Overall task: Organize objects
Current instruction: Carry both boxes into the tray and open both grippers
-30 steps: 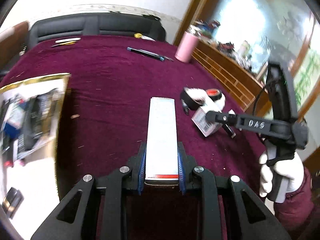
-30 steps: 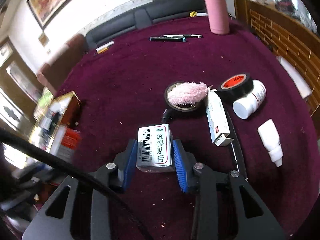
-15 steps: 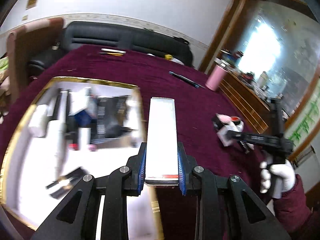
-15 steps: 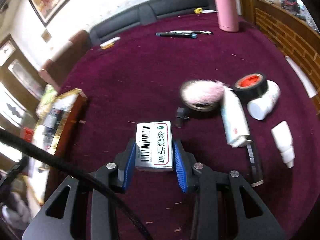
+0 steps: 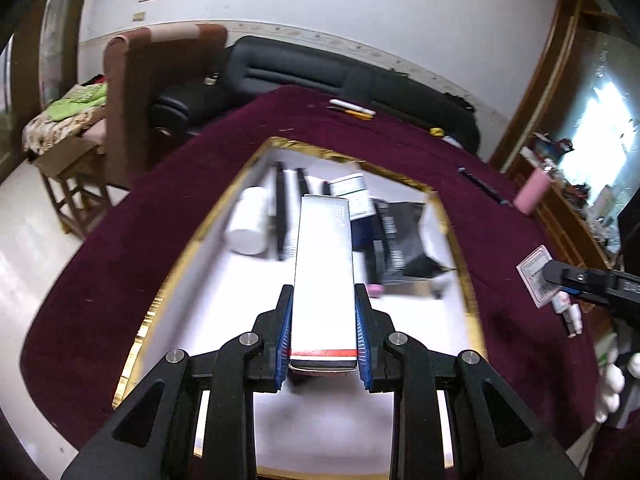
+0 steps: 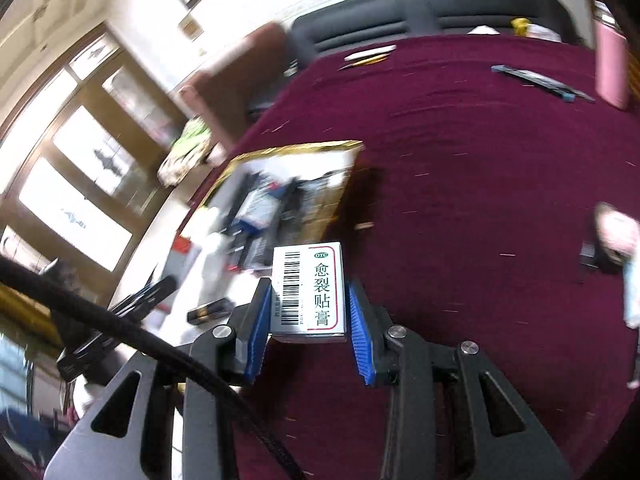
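Observation:
My left gripper (image 5: 323, 332) is shut on a long silver box with a red stripe (image 5: 324, 272), held over the white inside of a gold-rimmed tray (image 5: 192, 248). The tray holds a white bottle (image 5: 249, 220), black pens, small boxes and a black packet. My right gripper (image 6: 309, 320) is shut on a small white medicine box with a barcode and Chinese print (image 6: 309, 290), above the maroon cloth just right of the same tray (image 6: 296, 146). In the left wrist view the right gripper with its box (image 5: 536, 278) shows at the right edge.
Maroon tablecloth (image 6: 460, 152) covers the table. A pink flask (image 6: 610, 64), a dark pen (image 6: 536, 80) and pens near the far edge (image 5: 352, 110) lie on it. A pink fluffy item (image 6: 618, 232) sits at the right. A black sofa (image 5: 320, 76) and a brown chair (image 5: 132, 92) stand beyond.
Both grippers swung left toward the tray. The left one with the long box now hangs over the tray's inside; the right one with the medicine box left the pile of items and nears the tray's edge.

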A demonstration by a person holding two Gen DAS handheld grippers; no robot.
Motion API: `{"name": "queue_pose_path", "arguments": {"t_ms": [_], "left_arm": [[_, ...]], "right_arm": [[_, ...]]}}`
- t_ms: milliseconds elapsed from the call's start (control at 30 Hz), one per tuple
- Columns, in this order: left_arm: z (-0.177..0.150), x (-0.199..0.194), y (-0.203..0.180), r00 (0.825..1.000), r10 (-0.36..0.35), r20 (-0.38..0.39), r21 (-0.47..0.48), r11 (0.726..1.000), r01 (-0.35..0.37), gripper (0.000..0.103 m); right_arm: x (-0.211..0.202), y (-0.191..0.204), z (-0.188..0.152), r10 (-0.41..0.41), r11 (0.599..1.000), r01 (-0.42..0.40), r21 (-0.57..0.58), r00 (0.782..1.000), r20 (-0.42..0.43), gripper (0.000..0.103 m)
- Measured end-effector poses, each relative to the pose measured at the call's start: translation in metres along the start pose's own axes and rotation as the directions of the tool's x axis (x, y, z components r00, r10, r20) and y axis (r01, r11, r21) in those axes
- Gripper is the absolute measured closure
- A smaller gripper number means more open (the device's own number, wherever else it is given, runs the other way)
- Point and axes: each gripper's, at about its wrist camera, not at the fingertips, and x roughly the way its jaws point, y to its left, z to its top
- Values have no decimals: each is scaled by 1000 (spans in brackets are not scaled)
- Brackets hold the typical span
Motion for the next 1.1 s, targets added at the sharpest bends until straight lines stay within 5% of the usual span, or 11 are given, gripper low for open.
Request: {"name": "queue_pose_path", "arguments": {"t_ms": [267,500,833,967,1100], "left_arm": [[-6,20,33,996,75,-56,-21,997,-76,80],[-8,23,37,997,37,-64,-3,999,-37,80],[-3,11,49,998,-56,-15,-59,997,55,78],[-1,-2,49,999,-48,25,-72,996,49,53],[0,-14,52,998,-34,47,-102,994,39,53]], "right_arm": [[70,60,-3,37,992,-52,-119,991,-126,68],[111,82,-10,2,986,-33,-166,983,-182,68],[115,87,-11,-33,984,1,-180,984,-174,65],[108,92,-12,-40,982,11,-191,988,-149,61],[97,87,-13,-29,986,7,-169,991,-129,61]]}}
